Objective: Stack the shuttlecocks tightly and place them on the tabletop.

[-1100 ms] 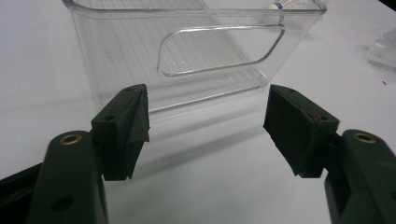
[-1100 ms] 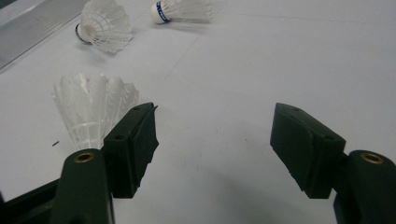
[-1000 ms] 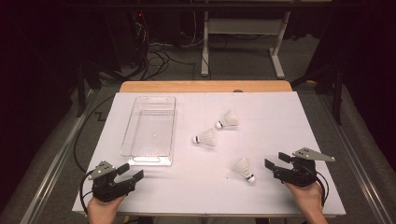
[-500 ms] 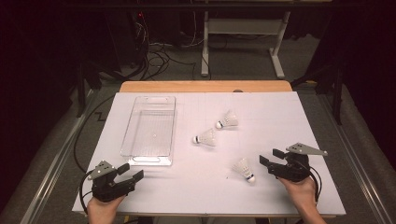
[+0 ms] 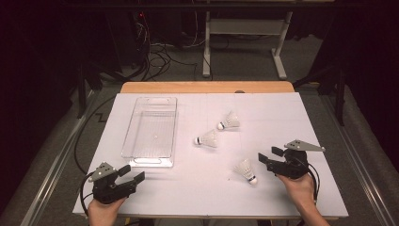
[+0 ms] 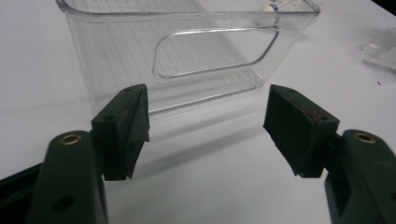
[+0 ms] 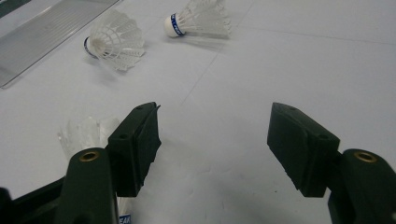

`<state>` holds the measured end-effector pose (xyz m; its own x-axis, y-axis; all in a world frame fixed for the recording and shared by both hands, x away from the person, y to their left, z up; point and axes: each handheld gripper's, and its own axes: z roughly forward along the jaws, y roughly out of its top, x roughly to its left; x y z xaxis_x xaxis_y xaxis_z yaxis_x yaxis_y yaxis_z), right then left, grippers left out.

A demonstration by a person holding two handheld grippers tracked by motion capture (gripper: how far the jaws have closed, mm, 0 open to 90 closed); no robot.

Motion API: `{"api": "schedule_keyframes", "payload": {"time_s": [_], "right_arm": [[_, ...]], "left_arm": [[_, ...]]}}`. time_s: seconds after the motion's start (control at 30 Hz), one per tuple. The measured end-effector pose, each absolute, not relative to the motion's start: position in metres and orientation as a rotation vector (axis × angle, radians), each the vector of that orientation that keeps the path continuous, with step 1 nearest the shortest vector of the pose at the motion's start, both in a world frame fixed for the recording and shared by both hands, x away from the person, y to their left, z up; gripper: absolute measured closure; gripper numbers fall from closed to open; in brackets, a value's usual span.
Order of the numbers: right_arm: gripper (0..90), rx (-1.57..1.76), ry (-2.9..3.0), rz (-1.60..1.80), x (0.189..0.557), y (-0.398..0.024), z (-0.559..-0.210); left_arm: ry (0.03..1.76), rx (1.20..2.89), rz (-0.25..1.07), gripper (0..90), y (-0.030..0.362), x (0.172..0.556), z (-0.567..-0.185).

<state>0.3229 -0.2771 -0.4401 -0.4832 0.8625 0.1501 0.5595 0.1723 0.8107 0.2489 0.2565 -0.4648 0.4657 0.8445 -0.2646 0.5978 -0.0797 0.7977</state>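
Observation:
Three white shuttlecocks lie on the white table. The nearest shuttlecock (image 5: pixel 246 170) (image 7: pixel 86 133) rests just left of my right gripper (image 5: pixel 268 157) (image 7: pixel 215 140), which is open and holds nothing. In the right gripper view it is partly hidden behind the left jaw. The middle shuttlecock (image 5: pixel 207 139) (image 7: pixel 114 44) and the far shuttlecock (image 5: pixel 229 121) (image 7: pixel 198 18) lie beyond. My left gripper (image 5: pixel 132 174) (image 6: pixel 208 130) is open and empty, just short of the near end of a clear plastic tray (image 5: pixel 150 162) (image 6: pixel 210 51).
The tray stands lengthwise on the left half of the white table sheet (image 5: pixel 282 113) and has nothing in it. A wooden table edge (image 5: pixel 207 87) runs along the back. Cables and a stand's legs lie on the floor beyond.
My right gripper has crept left and a little forward, closer to the nearest shuttlecock. The left gripper and the shuttlecocks have stayed put.

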Motion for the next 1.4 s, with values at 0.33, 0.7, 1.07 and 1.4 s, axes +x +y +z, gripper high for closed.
{"api": "schedule_keyframes", "payload": {"time_s": [0.33,0.7,1.07,1.4], "right_arm": [[36.2,1.35,2.132,1.208,0.334,-0.271,-0.435],[37.5,1.349,2.164,1.197,0.346,-0.261,-0.428],[38.5,1.343,2.171,1.186,0.357,-0.253,-0.424],[39.0,1.353,2.177,1.182,0.367,-0.247,-0.42]], "left_arm": [[1.227,1.779,0.331,31.7,0.256,0.249,-0.465],[1.229,1.784,0.336,31.8,0.256,0.249,-0.465],[1.223,1.783,0.34,31.8,0.256,0.248,-0.464],[1.224,1.78,0.335,31.7,0.257,0.249,-0.464]]}}
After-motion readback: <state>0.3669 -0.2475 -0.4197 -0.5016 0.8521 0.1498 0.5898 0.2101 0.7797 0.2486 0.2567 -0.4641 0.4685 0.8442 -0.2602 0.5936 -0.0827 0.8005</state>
